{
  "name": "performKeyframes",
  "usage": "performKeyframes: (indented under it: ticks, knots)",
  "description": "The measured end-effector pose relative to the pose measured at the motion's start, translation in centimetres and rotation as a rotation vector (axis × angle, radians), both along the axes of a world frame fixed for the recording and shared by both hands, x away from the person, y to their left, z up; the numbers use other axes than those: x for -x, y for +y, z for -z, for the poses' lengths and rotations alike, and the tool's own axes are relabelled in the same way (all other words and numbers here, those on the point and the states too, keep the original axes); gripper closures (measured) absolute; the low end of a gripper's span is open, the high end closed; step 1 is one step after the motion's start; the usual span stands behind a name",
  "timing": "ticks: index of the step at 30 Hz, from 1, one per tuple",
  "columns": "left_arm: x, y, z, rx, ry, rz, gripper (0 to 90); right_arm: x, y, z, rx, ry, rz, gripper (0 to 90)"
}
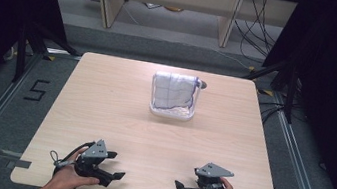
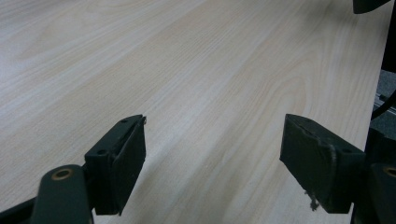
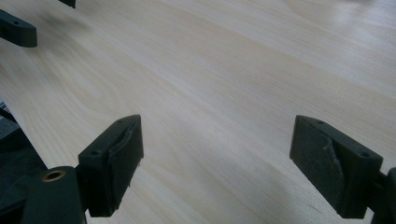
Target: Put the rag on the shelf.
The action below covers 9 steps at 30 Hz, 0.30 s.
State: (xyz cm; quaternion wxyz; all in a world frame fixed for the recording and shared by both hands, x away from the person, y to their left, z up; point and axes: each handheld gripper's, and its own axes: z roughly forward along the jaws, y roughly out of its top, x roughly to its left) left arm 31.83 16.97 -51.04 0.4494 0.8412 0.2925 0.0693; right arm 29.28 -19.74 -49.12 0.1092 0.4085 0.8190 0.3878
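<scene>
A white towel with a blue grid hangs over a small white rack at the far middle of the light wooden table. At the near edge, a hand holds my left gripper with its jaws pointing right. They stand wide apart in the left gripper view, with bare wood between them. My right gripper is held at the near right and points left toward the other. Its jaws are also spread wide over bare table. Both grippers are far from the towel.
The table's near edge runs just under both hands. A jaw of the left gripper shows at the top left of the right gripper view. Black stands and cables lie on the floor beyond the table.
</scene>
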Motion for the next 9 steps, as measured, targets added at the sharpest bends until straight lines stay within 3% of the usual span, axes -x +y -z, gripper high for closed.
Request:
performKeyframes:
  ticks: [3, 4, 9]
  knots:
    - [-0.11, 0.24, -0.02, -0.024, -0.008, 0.004, 22.1, 0.11, 0.03, 0.03, 0.001, 0.000, 0.004, 18.5]
    - [-0.05, 0.17, 0.02, -0.004, -0.001, -0.006, 22.1, 0.13, 0.02, 0.03, 0.000, 0.001, 0.002, 18.5]
    - [-0.06, 0.09, 0.09, 0.009, 0.016, -0.020, 22.2, 0.09, -0.02, 0.17, -0.015, 0.009, -0.004, 18.5]
